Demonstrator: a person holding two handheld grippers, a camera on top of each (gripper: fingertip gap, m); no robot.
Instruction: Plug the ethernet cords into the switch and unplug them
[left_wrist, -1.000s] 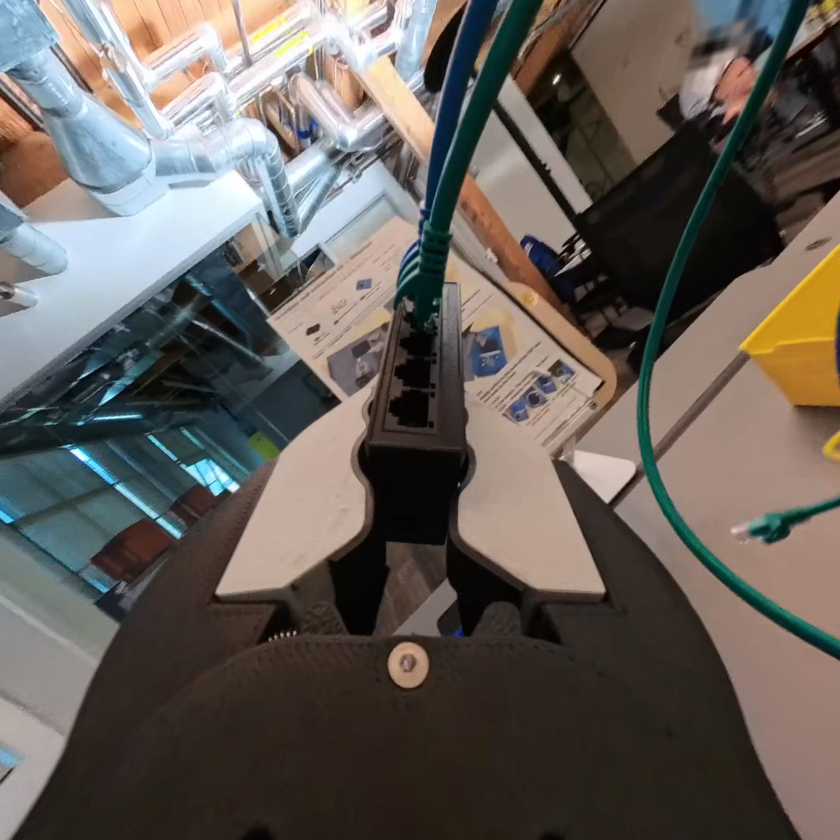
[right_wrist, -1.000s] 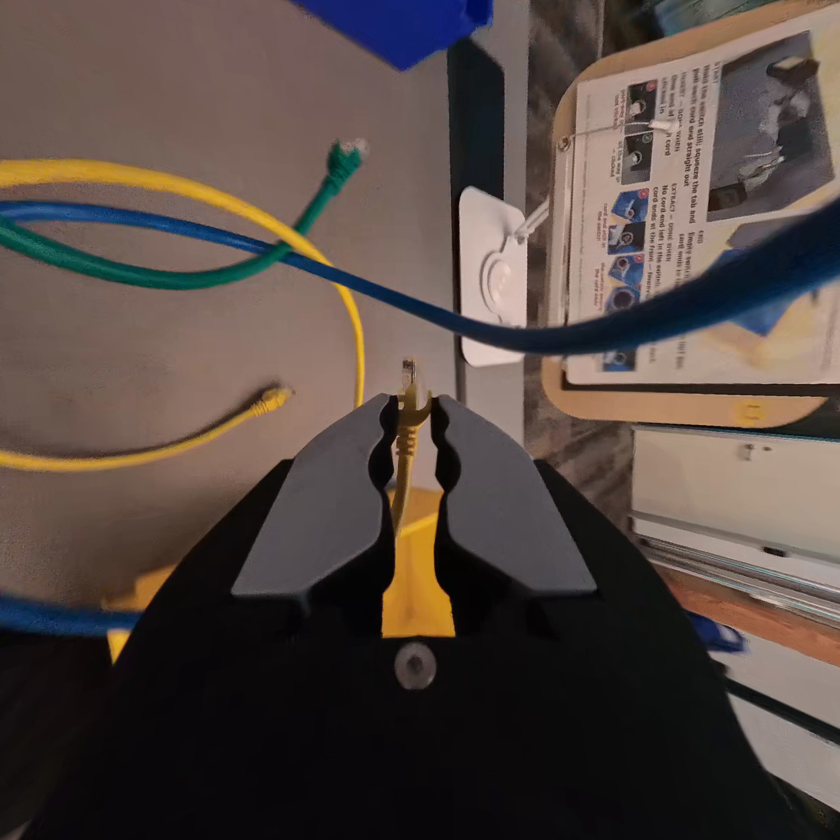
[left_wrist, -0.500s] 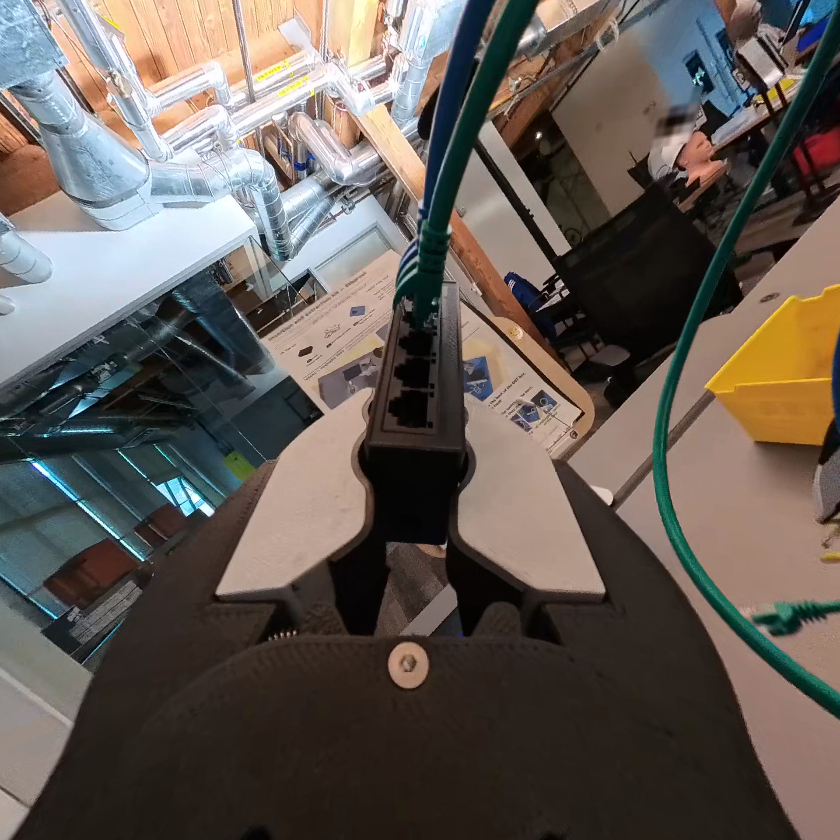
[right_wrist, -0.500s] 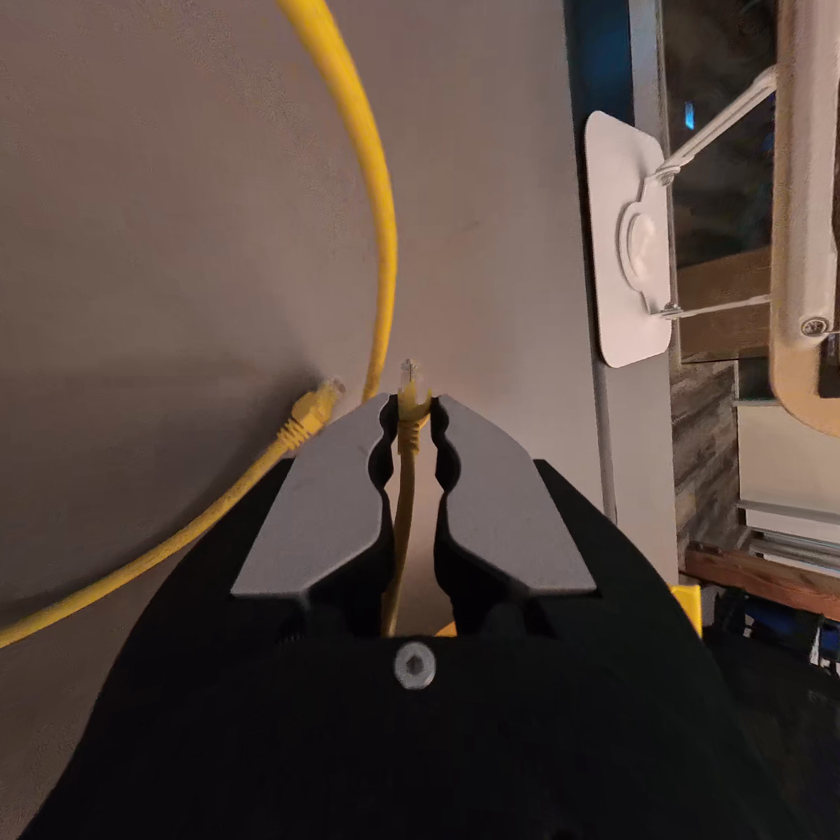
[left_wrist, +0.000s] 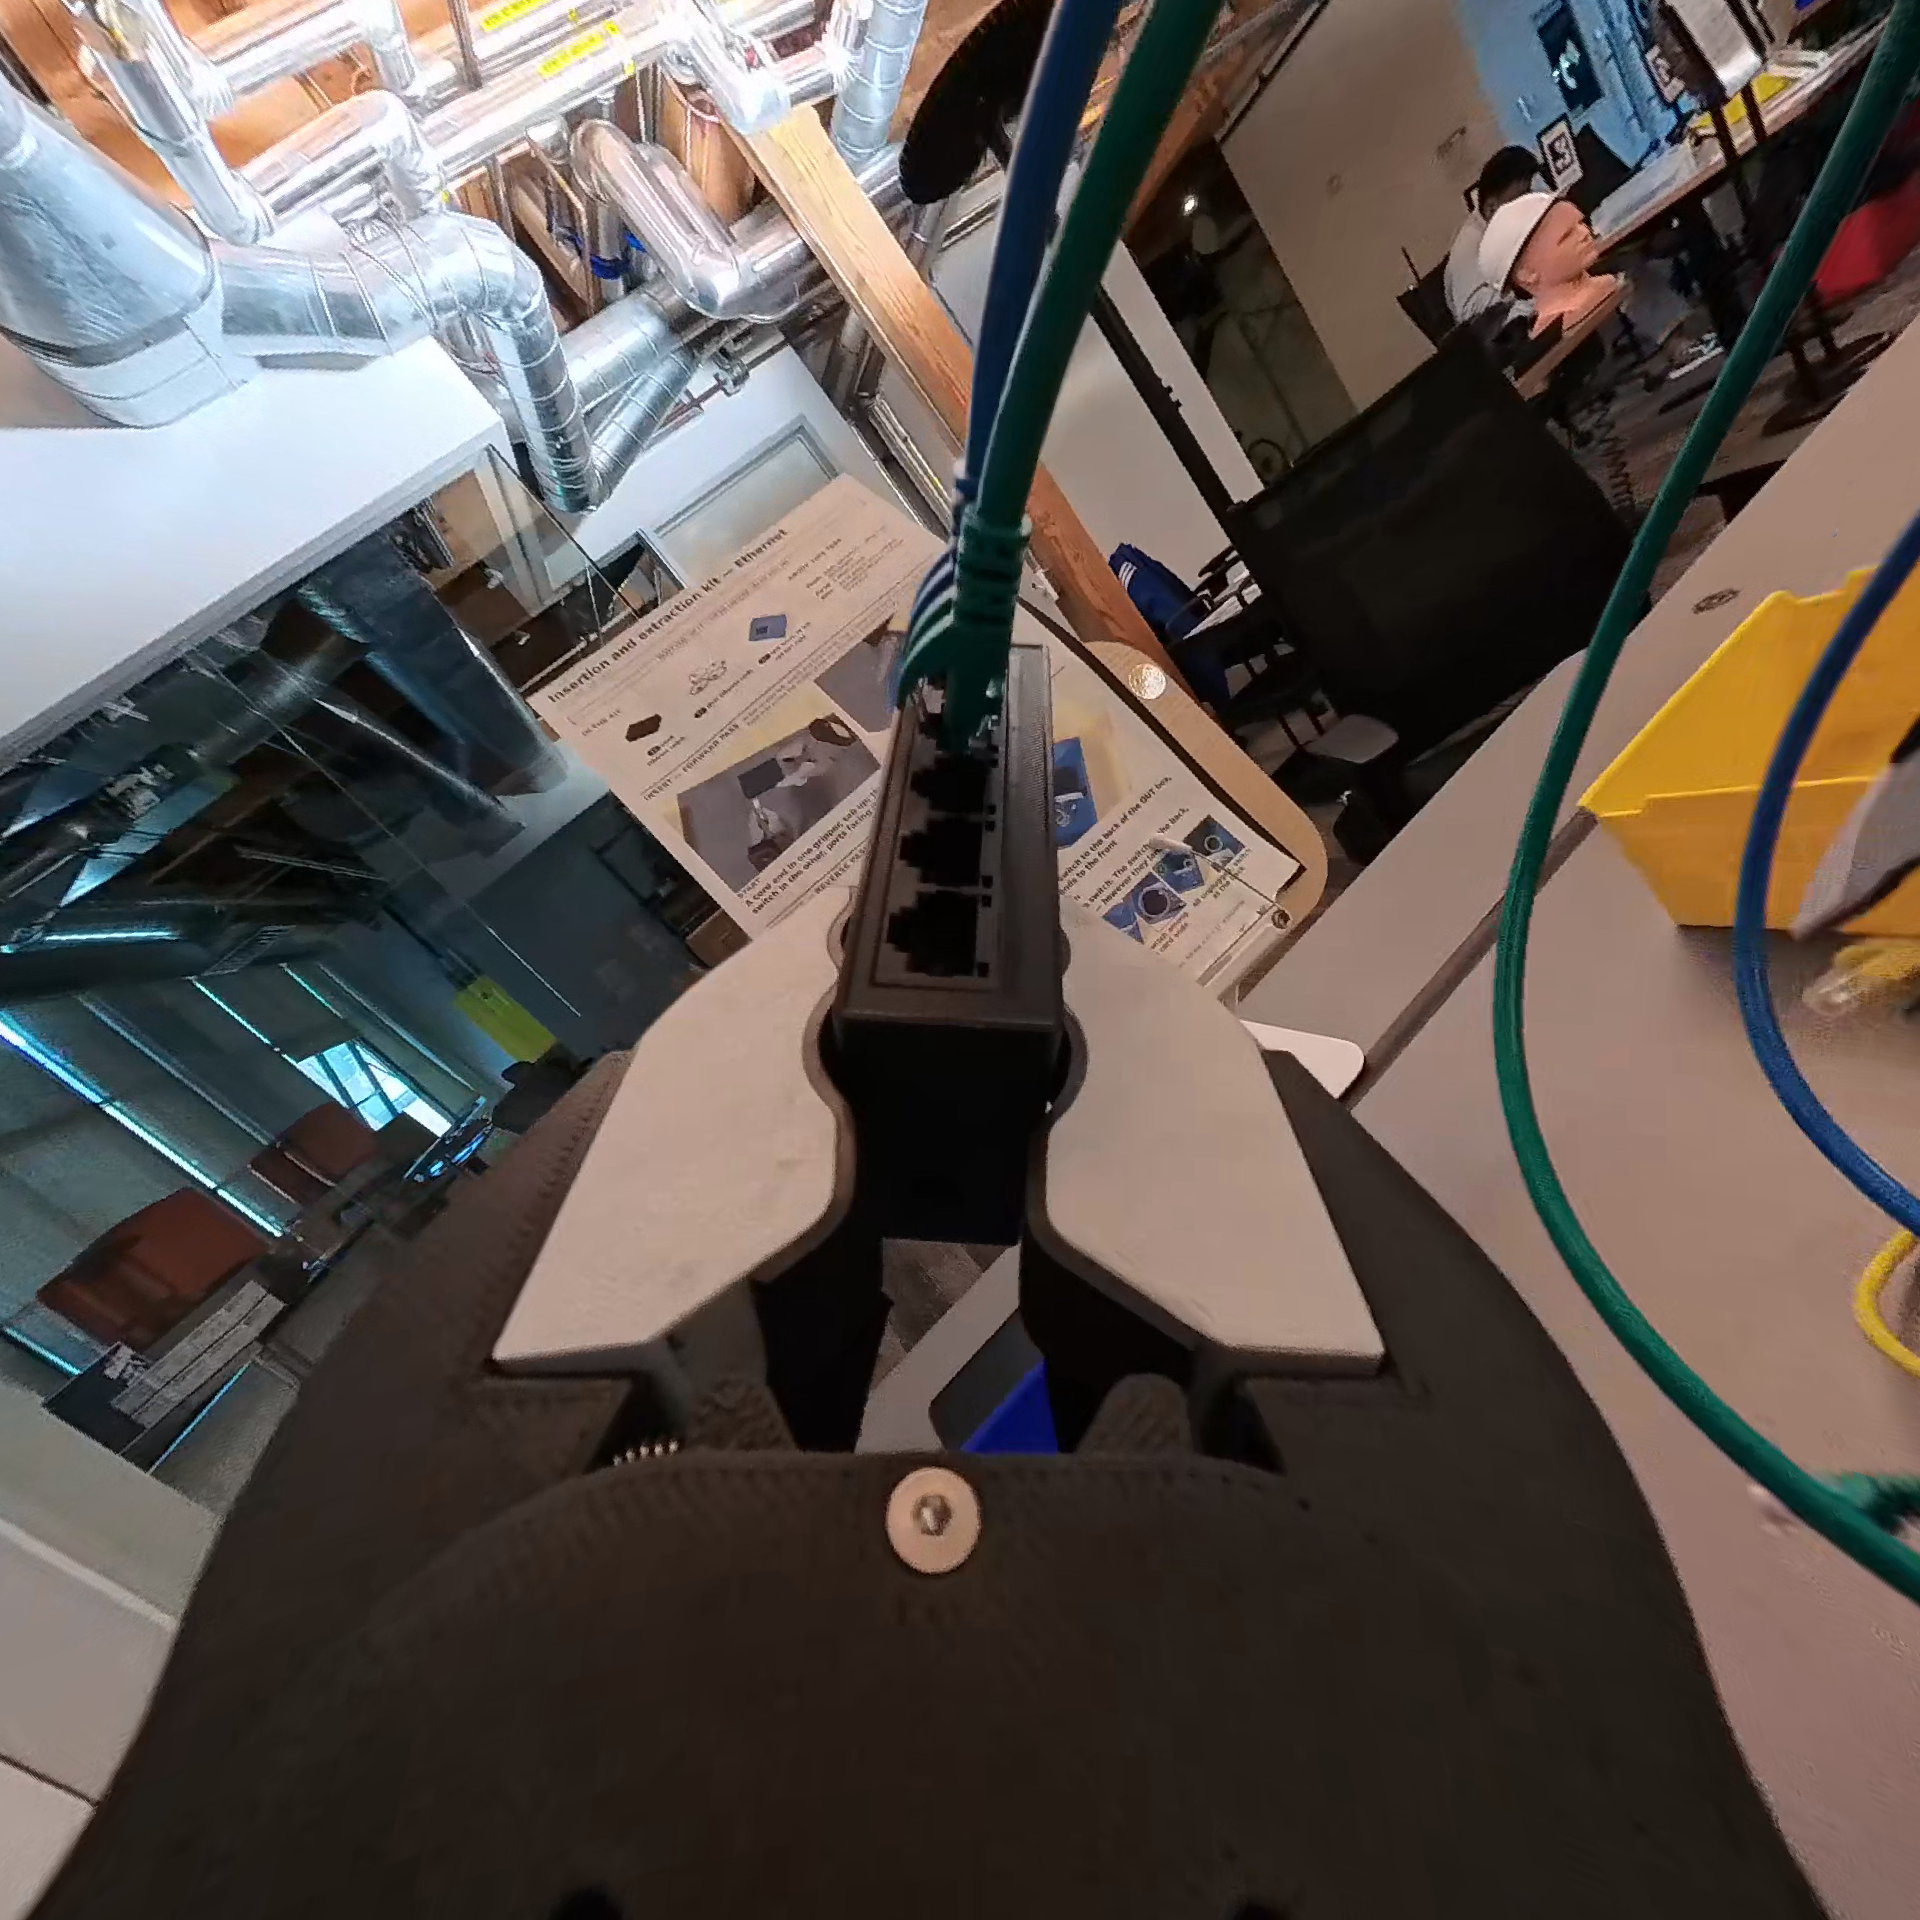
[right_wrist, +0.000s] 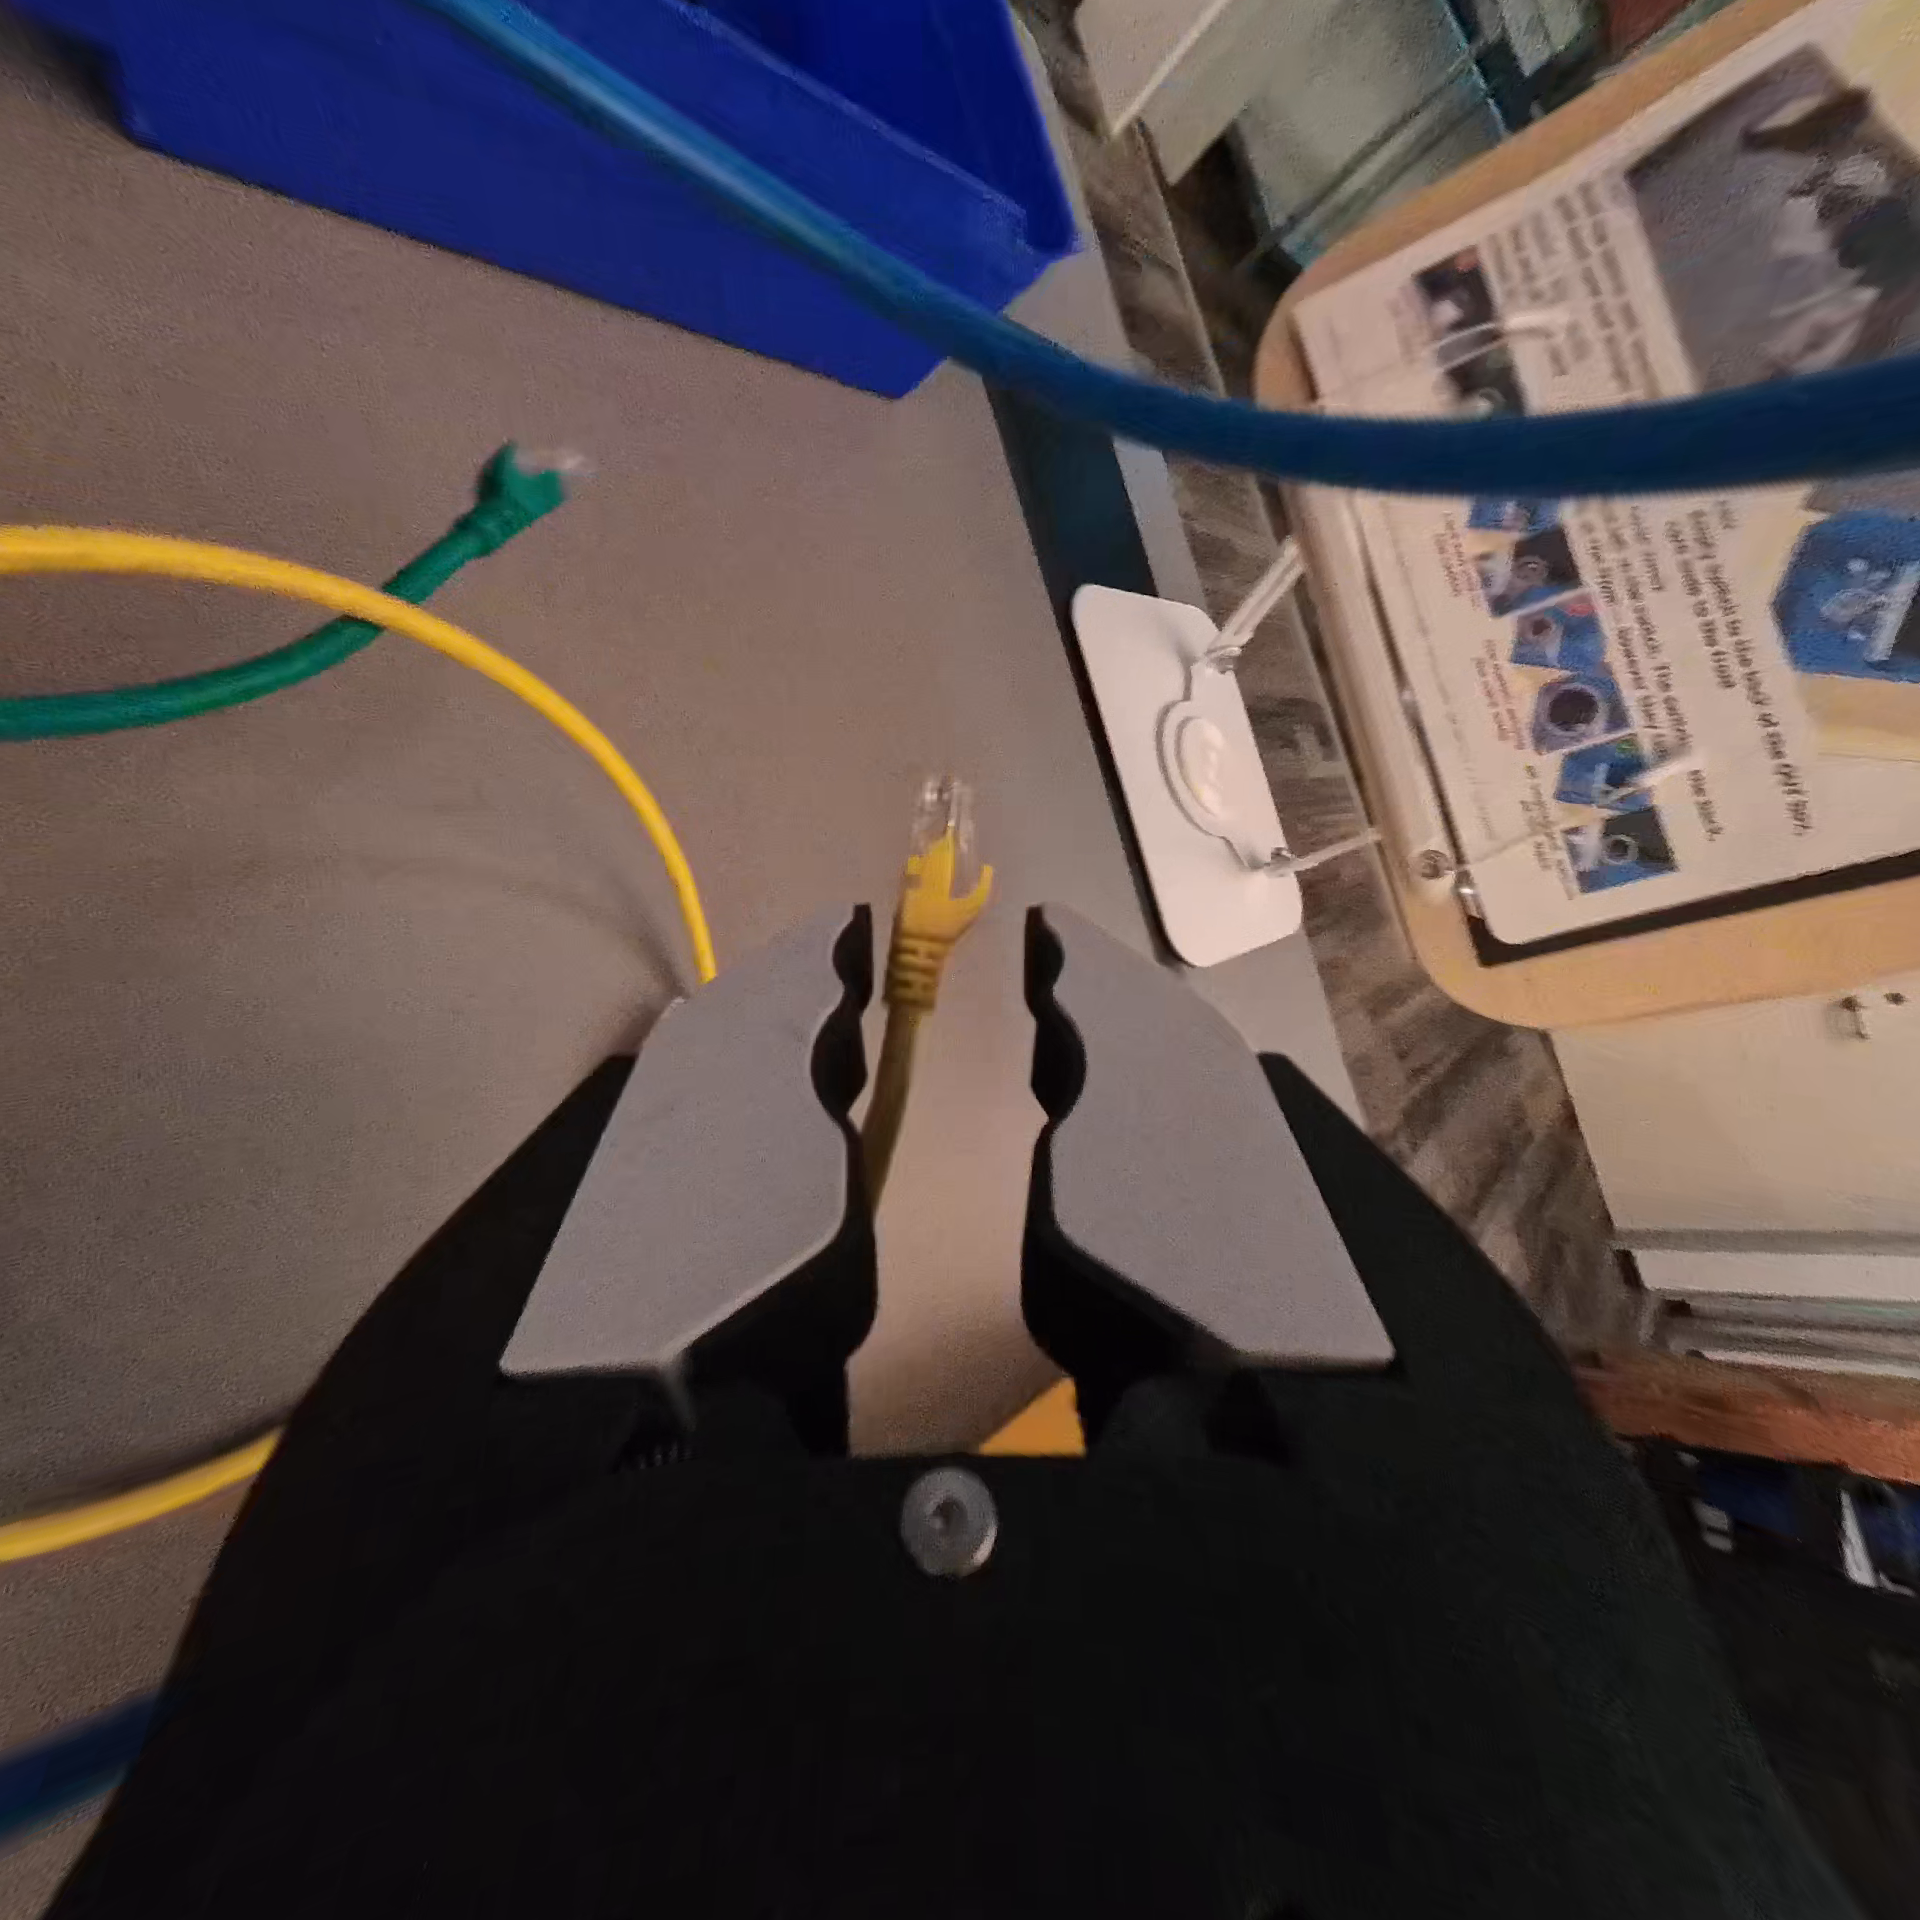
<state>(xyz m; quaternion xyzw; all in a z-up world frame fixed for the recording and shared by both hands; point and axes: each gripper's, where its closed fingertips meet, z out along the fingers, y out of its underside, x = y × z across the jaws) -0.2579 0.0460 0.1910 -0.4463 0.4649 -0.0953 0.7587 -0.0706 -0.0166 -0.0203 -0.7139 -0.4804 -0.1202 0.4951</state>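
Observation:
My left gripper (left_wrist: 951, 997) is shut on the near end of a black switch (left_wrist: 966, 862) and holds it up in the air, ports facing the camera. A green cord (left_wrist: 982, 613) and a blue cord (left_wrist: 1023, 260) are plugged into its far ports; three near ports are empty. My right gripper (right_wrist: 940, 925) is open above the grey table (right_wrist: 312, 935). A yellow cord's plug (right_wrist: 935, 883) lies between its fingers with a gap on both sides, nearer the left finger (right_wrist: 748, 1091).
A blue bin (right_wrist: 623, 135) stands at the table's far side and a yellow bin (left_wrist: 1766, 748) on its right. The green cord's free end (right_wrist: 509, 499) lies on the table. An instruction board (right_wrist: 1610, 571) on a white base (right_wrist: 1184, 769) stands off the table edge. One gripper's finger ends stand about 30 cm off the other's.
My right gripper's jaws have opened off the yellow plug they pinched before, and that view has swung back toward the blue bin. My left gripper still holds the switch.

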